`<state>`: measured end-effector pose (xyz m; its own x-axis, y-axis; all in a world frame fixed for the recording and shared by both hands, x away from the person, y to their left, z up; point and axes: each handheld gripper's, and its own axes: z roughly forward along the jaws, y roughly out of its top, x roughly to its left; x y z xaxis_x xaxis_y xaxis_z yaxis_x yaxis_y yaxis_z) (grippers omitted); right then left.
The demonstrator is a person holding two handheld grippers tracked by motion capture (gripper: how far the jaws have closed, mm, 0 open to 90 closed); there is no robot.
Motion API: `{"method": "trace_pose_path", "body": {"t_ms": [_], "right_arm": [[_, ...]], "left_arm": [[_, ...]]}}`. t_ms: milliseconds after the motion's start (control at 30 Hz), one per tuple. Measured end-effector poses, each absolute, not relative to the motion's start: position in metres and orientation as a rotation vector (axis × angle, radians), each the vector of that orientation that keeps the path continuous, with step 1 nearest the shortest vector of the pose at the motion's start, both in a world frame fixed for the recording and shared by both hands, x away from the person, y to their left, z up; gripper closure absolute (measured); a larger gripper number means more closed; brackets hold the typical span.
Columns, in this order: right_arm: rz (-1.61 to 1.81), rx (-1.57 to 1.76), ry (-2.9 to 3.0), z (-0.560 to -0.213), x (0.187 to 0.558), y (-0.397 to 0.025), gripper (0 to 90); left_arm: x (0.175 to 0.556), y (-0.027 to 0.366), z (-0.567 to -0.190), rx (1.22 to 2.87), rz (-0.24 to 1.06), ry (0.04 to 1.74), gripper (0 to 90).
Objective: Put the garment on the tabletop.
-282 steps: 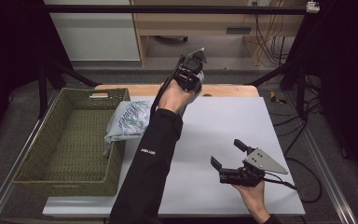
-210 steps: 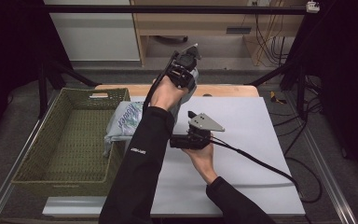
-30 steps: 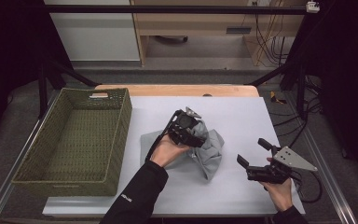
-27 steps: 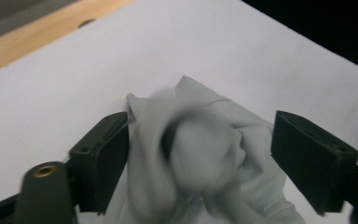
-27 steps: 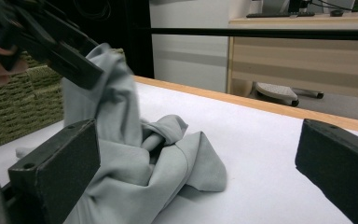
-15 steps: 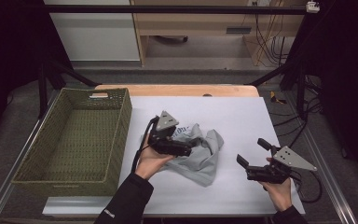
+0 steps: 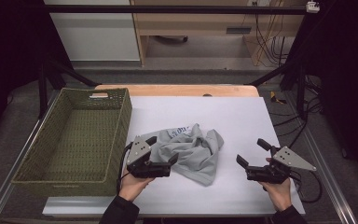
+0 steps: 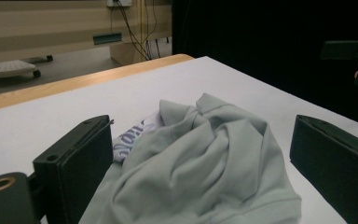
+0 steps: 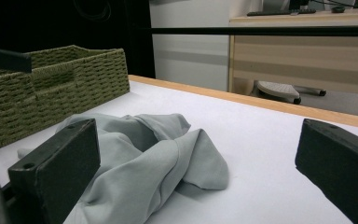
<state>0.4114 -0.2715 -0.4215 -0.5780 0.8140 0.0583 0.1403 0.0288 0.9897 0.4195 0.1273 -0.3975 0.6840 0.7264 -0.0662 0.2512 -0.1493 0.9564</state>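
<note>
Woven basket (image 7: 74, 135), crumpled grey garment (image 7: 193, 151), two hand-held grippers on white table (image 7: 242, 116).

Far left: basket standing on the table's left edge. Just right of it: left gripper (image 7: 161, 154), jaws spread wide at the garment's left edge, clamping nothing. Centre: garment lying loose on the table, printed lettering partly exposed. Right, apart from the garment: right gripper (image 7: 251, 153), jaws likewise spread, holding nothing.

A green woven basket (image 7: 74, 135) sits along the table's (image 7: 242, 116) left edge, beside a crumpled grey garment (image 7: 193, 151).
</note>
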Motion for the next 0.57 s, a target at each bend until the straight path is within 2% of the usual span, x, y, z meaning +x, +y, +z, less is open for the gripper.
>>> {"method": "trace_pose_path", "body": {"t_ms": [300,567], "right_arm": [[1.606,0.974,1.763,-0.424,0.411,-0.274,0.3],[1.611,0.982,1.758,-0.425,0.411,-0.275,0.3]], "left_arm": [[0.413,0.142,-0.419,1.682,0.499,0.799,4.8],[0.413,0.143,-0.420,1.684,0.511,0.795,4.8]]}}
